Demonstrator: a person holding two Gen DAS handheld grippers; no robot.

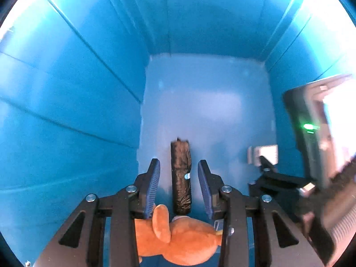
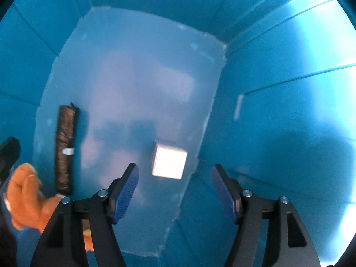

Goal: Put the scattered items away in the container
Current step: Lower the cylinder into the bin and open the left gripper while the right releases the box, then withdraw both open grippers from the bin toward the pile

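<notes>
Below my right gripper (image 2: 174, 189), jaws apart and empty, I see a white cube (image 2: 169, 163) on the blue bin (image 2: 278, 89) floor.

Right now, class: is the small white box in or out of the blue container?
In. The white box lies on the blue container floor, apart from the dark roll, walls rising around it.
</notes>
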